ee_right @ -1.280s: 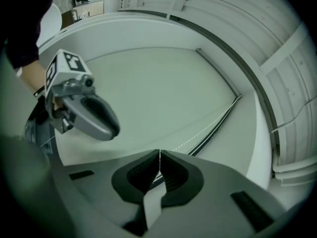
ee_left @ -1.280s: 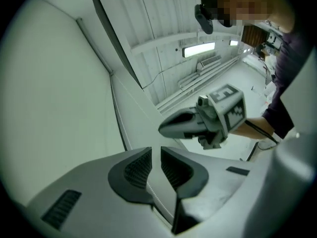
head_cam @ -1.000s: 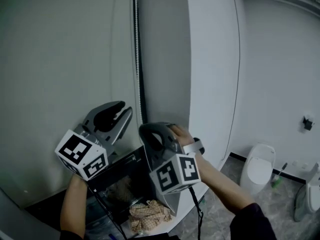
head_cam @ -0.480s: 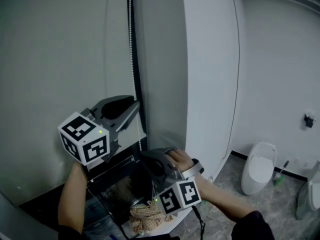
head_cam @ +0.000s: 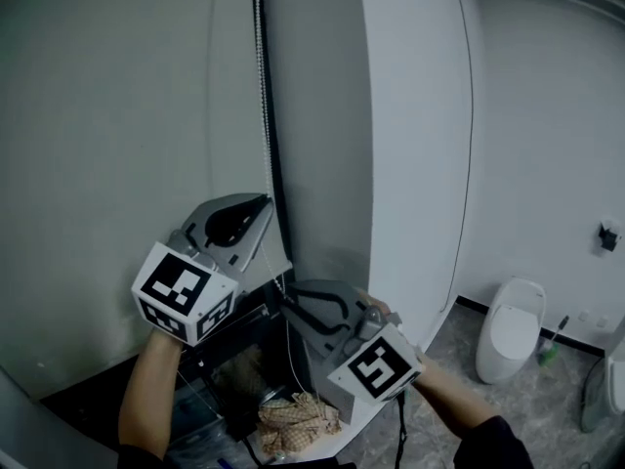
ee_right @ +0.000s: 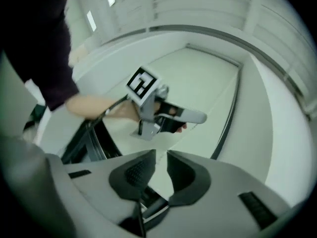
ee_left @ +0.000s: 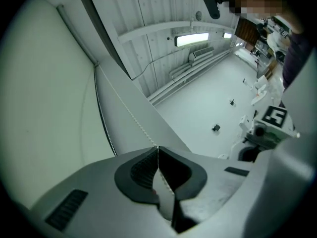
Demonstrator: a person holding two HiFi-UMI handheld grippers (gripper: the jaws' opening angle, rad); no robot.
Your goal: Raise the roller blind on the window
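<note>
The pale roller blind [head_cam: 117, 115] covers the window at the left, and its bead chain [head_cam: 260, 86] hangs along the blind's right edge. My left gripper [head_cam: 266, 213] is shut on that chain. In the left gripper view the bead chain [ee_left: 129, 114] runs straight into the pinched tips of the left gripper [ee_left: 157, 150]. Just below it is my right gripper [head_cam: 288, 303]. Its jaws have just been opening. The right gripper view shows a narrow gap at the right gripper [ee_right: 161, 155], with the thin chain passing through it untouched.
A white wall column [head_cam: 410, 115] stands right of the chain. Under the grippers are a black frame [head_cam: 234, 345] and a checked cloth [head_cam: 293, 418]. A toilet [head_cam: 508, 335] stands on the tiled floor at the lower right.
My left gripper has shifted right onto the chain, opened wide, then shut on it. The right gripper has dropped lower and rolled, and its jaws have parted slightly.
</note>
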